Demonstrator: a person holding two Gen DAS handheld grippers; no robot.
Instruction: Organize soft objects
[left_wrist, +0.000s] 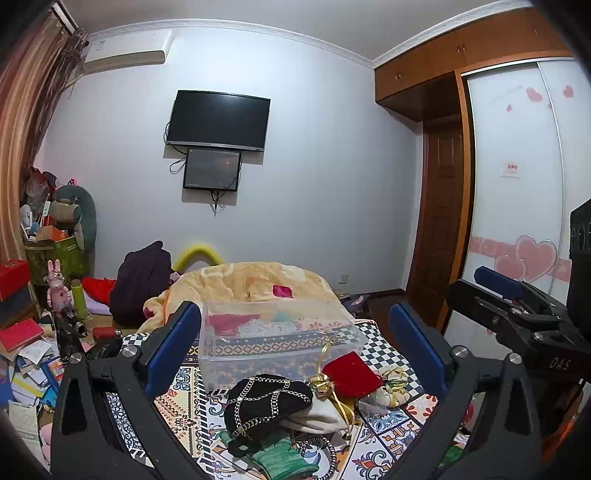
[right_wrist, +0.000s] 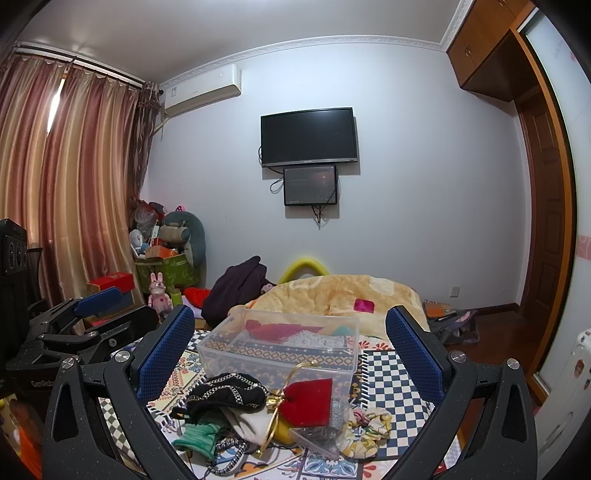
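Observation:
A pile of soft things lies on the patterned bed cover: a black hat with silver chains (left_wrist: 267, 402) (right_wrist: 225, 393), a red velvet pouch (left_wrist: 351, 374) (right_wrist: 308, 400) with gold ribbon, a white cloth (left_wrist: 321, 415), a green knit piece (left_wrist: 282, 458) (right_wrist: 197, 437) and a floral scrunchie (left_wrist: 393, 386) (right_wrist: 369, 428). Behind them stands a clear plastic box (left_wrist: 280, 338) (right_wrist: 280, 347) with several soft items inside. My left gripper (left_wrist: 295, 339) is open above the pile. My right gripper (right_wrist: 290, 343) is open above it too. Both are empty.
A yellow quilt (left_wrist: 255, 284) is heaped behind the box. A dark garment (left_wrist: 142, 280) lies at the left. Cluttered books and boxes (left_wrist: 26, 354) fill the floor at the left. A wardrobe (left_wrist: 517, 166) and door stand at the right.

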